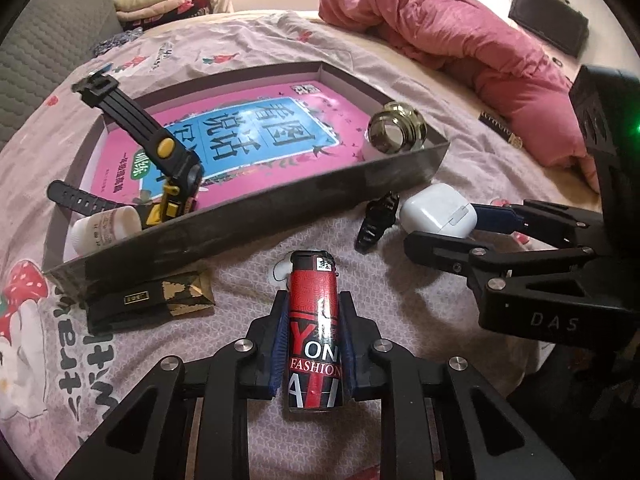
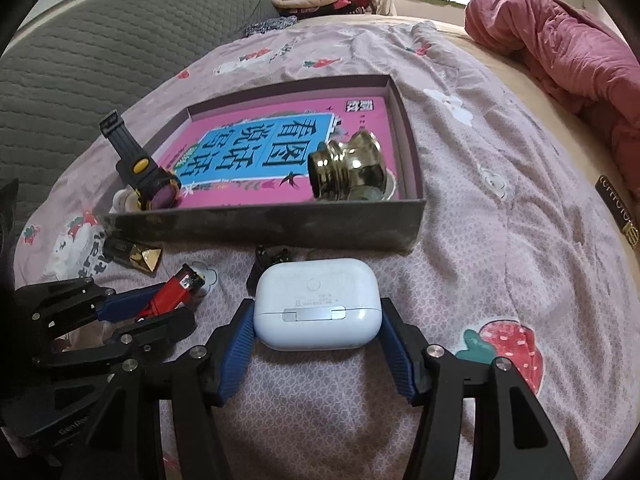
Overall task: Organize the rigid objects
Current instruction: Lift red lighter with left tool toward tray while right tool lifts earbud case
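The small black object (image 2: 269, 261) behind the earbud case (image 2: 317, 304) cannot be identified. The lighter (image 1: 315, 332) is clamped by the left gripper (image 1: 314, 300); the case is pinched by the right gripper (image 2: 318, 320), both over a printed bedsheet (image 2: 500, 240).

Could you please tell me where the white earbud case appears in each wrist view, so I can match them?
Left wrist view: white earbud case sits right of centre, near the shallow dark cardboard box.
Right wrist view: the case lies at centre.
Shared landmark: the box's pink book.

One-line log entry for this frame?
left gripper: shut on lighter | right gripper: shut on earbud case | tray: ahead
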Tool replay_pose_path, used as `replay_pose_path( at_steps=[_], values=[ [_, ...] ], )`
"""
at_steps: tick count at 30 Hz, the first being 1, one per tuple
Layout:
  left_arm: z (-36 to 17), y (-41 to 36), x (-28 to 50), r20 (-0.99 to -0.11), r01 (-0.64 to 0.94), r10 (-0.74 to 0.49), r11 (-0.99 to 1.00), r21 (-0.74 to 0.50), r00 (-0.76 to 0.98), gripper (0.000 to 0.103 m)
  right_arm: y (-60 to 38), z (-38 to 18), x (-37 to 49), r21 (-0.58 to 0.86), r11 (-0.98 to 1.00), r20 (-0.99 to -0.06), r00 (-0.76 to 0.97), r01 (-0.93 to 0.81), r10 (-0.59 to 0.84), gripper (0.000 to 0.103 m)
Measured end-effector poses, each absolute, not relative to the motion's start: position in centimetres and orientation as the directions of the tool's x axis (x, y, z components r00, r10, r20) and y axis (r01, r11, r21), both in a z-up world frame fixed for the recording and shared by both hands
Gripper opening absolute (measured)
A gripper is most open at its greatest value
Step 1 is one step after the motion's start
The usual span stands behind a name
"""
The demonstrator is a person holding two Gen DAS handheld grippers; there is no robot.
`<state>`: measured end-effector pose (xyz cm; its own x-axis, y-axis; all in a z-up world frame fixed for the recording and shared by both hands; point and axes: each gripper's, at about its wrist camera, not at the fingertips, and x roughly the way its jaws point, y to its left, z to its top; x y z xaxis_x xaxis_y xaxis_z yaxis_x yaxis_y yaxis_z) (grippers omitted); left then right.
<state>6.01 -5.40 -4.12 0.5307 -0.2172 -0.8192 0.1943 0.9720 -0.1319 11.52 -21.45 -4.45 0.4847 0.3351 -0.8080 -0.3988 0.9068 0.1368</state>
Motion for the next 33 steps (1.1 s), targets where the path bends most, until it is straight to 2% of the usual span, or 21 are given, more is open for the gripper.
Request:
replay_pose_path(
  at_steps=[16, 33],
  values=[
    [-2.4, -3.7, 4.7, -0.791, 0.145, -0.191, 0.981, -0.131, 0.582, 0.023, -21.9, -2.2, 10.4, 0.174, 0.889, -0.740, 0.540, -0.423, 0.401, 0.059],
    [0.1, -0.9, 4.5, -0.734, 0.082, -0.134, 0.991, -0.107, 0.666, 0.023, -21.1, -0.4, 9.6, 0.146, 0.869, -0.676, 0.593, -0.473, 0.437, 0.059]
  ],
)
